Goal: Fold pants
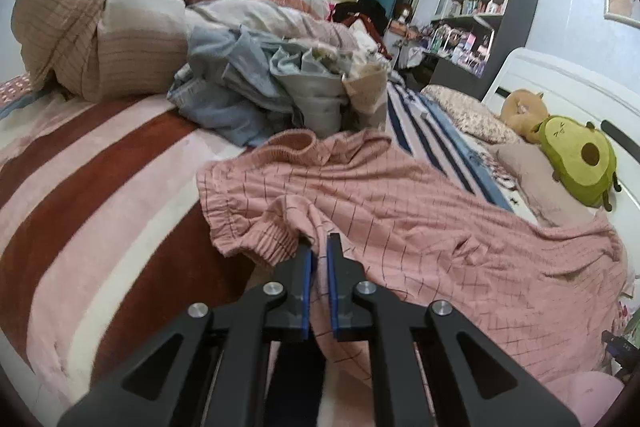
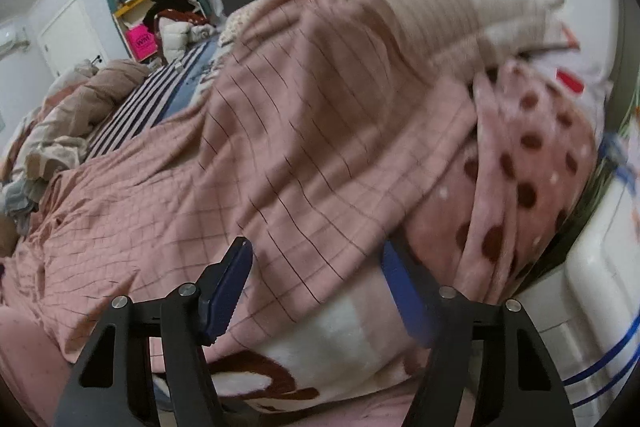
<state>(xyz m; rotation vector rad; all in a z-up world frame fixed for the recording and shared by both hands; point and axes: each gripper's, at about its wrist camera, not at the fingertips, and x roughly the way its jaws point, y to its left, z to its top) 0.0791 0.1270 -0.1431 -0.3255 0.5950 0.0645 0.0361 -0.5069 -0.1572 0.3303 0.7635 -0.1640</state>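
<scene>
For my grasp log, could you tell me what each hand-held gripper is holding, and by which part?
The left hand-held gripper is shut on the pink checked pants, pinching fabric beside the elastic waistband. The right hand-held gripper is open, holding nothing.

The pants (image 1: 400, 211) were pink with a thin dark grid of lines and lay spread and wrinkled on the bed, filling the lower middle and right of the left wrist view. The elastic waistband sat at the upper left of the cloth, partly turned over. A gathered elastic edge hung at the centre bottom of that frame. In the right wrist view the pants (image 2: 280, 131) ran from the lower left up to the top centre, where the cloth rose in a fold, a little blurred.
</scene>
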